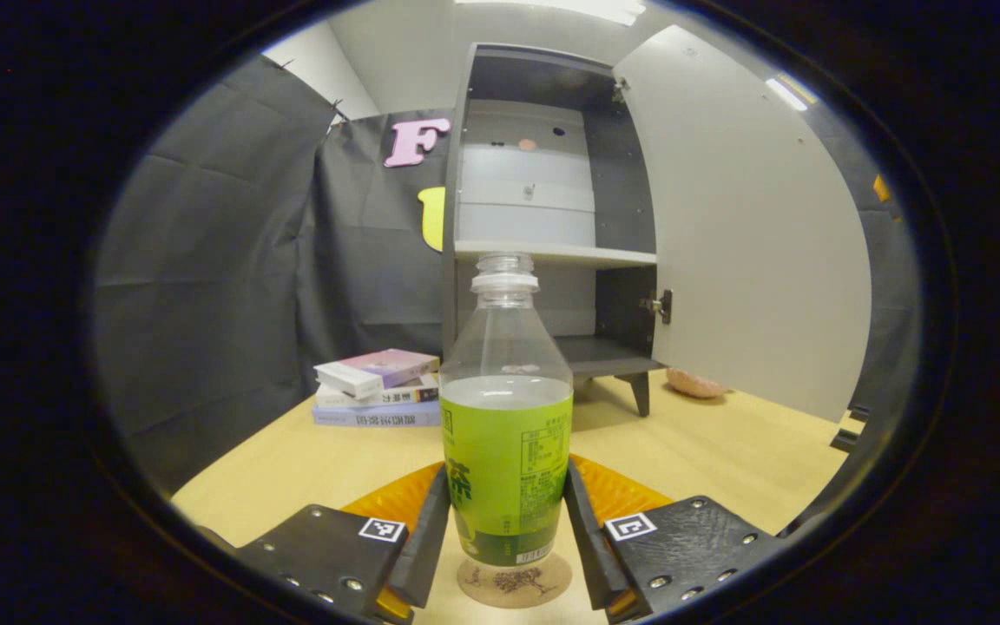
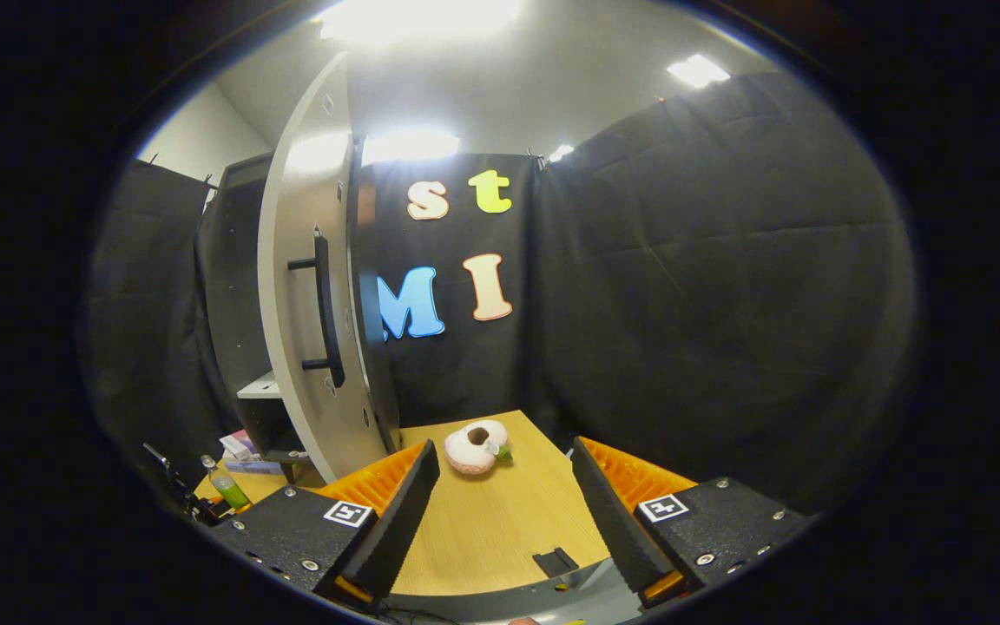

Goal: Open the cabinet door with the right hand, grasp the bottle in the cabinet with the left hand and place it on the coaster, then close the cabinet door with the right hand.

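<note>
Left gripper view: the left gripper (image 1: 507, 538) sits low over the pale wooden table (image 1: 726, 451), its two black fingers (image 1: 424, 542) flanking the clear plastic bottle with green label and white cap (image 1: 506, 417). Bottle stands upright on the round brown cork coaster (image 1: 514, 580), so it's out of the cabinet and at its goal spot. Both fingers lie right along the bottle's sides; can't tell if they are pressing or already let go. Behind it, the dark grey cabinet with white shelves (image 1: 543, 226) stands open, its light grey door (image 1: 743, 226) swung wide to the right. A small stack of paperback books (image 1: 378, 391) lies on the table left of the cabinet, and a pinkish soft object (image 1: 696, 383) sits near the cabinet foot.

Right gripper view: the right gripper (image 2: 504, 512) hangs over the table, fingers (image 2: 400, 512) spread wide apart w/ nothing between them. Door seen edge-on to the left, its black bar handle (image 2: 324, 308) facing this way, well apart from the gripper. Pink-white plush donut toy (image 2: 476, 447) lies on the table ahead. Bottle shows tiny at far left.

Step in hand, as I judge: placing is about done. Next calls for the left fingers to open and back off w/o tipping the bottle, then the right gripper to go to the door or handle and swing it shut.
</note>
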Tool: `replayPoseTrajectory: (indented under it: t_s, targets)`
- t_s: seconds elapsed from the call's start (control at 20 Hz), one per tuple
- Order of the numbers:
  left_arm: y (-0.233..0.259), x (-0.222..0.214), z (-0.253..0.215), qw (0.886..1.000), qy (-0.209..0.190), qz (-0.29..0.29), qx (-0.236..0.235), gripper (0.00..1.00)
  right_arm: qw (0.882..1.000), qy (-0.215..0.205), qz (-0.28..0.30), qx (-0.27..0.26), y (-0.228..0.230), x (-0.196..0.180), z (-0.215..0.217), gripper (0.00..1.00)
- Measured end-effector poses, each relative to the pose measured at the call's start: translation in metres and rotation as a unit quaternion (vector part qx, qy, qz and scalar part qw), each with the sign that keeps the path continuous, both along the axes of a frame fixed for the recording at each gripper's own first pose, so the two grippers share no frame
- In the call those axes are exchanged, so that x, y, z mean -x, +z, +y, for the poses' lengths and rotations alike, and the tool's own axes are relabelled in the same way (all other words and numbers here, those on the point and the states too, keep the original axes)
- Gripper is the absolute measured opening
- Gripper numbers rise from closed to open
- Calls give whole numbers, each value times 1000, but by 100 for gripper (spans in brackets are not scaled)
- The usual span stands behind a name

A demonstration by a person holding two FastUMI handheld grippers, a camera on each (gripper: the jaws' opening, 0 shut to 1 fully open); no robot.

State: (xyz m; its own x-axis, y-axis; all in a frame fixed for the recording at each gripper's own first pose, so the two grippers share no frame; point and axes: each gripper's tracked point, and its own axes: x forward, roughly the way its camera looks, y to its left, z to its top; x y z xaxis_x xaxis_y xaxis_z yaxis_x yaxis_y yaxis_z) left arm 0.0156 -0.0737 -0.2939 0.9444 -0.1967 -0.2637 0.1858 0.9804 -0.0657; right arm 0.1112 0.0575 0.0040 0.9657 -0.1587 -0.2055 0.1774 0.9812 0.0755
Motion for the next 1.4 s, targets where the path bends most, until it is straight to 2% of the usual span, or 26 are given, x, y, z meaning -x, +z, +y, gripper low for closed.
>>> replayPoseTrajectory:
  t_s: [0.05, 0.1, 0.3, 0.35, 0.4, 0.5, 0.55, 0.65, 0.8, 0.85, 1.15, 1.4]
  targets:
    - [-10, 0, 0, 1000, 2, 7, -1, 68, 1000, 1, 2, 3, 1, -1, 1, 91]
    - [-17, 2, -2, 1000, 3, 11, 0, 68, 1000, 2, 4, 7, 2, 0, 3, 95]
    - [-43, 11, -5, 999, 8, 33, -4, 68, 1000, 9, 7, 18, 4, -1, 10, 95]
    - [-46, 15, -3, 999, 9, 37, -5, 72, 1000, 11, 8, 18, 4, -4, 12, 95]
    - [-43, 16, -3, 1000, 11, 28, -3, 69, 1000, 13, 8, 16, 4, -6, 13, 95]
    - [-46, 19, -4, 999, 14, 32, -5, 68, 1000, 16, 10, 13, 4, -10, 17, 95]
    - [-45, 19, -5, 999, 13, 34, -4, 73, 1000, 19, 11, 13, 4, -13, 18, 95]
    - [-51, 23, -7, 998, 17, 52, -9, 72, 1000, 24, 7, 16, 6, -17, 21, 95]
    - [-32, 24, -6, 999, 23, 43, -24, 89, 999, 31, -3, 13, 10, -24, 23, 95]
    - [-25, 23, -7, 999, 22, 40, -27, 86, 999, 33, -7, 9, 11, -28, 24, 95]
    - [28, 11, 0, 999, 27, 11, -23, 86, 999, 42, -27, -14, 15, -55, 24, 95]
    - [85, 11, 6, 999, 33, -12, -14, 85, 997, 43, -56, -6, 31, -86, 14, 95]
